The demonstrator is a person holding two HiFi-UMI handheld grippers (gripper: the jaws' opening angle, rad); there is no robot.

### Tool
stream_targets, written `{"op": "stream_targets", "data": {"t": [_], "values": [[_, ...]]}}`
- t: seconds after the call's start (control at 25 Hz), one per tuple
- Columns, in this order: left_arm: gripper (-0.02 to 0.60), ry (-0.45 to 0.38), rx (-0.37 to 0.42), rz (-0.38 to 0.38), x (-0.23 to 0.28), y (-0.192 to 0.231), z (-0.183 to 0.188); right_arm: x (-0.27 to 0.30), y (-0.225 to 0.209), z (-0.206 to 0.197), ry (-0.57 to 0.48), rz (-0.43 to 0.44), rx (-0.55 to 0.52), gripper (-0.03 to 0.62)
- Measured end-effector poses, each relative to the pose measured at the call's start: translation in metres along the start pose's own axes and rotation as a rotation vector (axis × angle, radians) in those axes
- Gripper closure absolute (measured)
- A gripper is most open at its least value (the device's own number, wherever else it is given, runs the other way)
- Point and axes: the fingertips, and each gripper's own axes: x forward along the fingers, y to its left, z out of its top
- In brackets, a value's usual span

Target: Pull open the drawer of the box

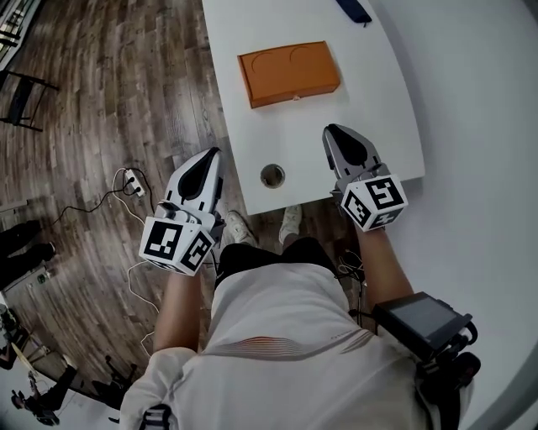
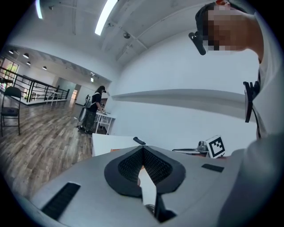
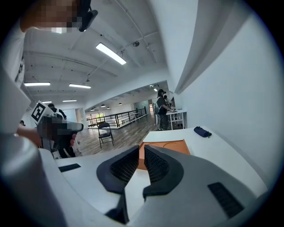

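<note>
A flat orange box (image 1: pixel 290 73) lies on the white table (image 1: pixel 378 109), with a small tab (image 1: pixel 296 97) on its near side. My right gripper (image 1: pixel 330 130) hovers over the table's near part, a short way before the box, and points at it; its jaws are shut and hold nothing. In the right gripper view the orange box (image 3: pixel 171 146) shows just beyond the right gripper (image 3: pixel 142 147). My left gripper (image 1: pixel 214 153) hangs off the table's left edge, over the floor. The left gripper (image 2: pixel 143 147) has its jaws shut and holds nothing.
A round cable hole (image 1: pixel 272 175) sits near the table's front edge. A dark blue pouch (image 1: pixel 353 8) lies at the far end. A power strip with cables (image 1: pixel 133 180) lies on the wood floor at the left. A white wall (image 1: pixel 479 126) runs along the right.
</note>
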Motion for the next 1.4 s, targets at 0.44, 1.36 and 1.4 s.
{"op": "stream_targets", "data": {"t": [0.44, 1.36, 1.4], "values": [[0.572, 0.059, -0.038, 0.068, -0.002, 0.042, -0.027, 0.1, -0.03, -0.076, 0.18, -0.042, -0.027, 0.377], [0.572, 0.106, -0.092, 0.118, -0.015, 0.07, -0.051, 0.152, -0.059, -0.136, 0.334, -0.146, 0.017, 0.428], [0.572, 0.108, -0.092, 0.118, -0.016, 0.07, -0.052, 0.151, -0.061, -0.136, 0.332, -0.157, 0.02, 0.436]]}}
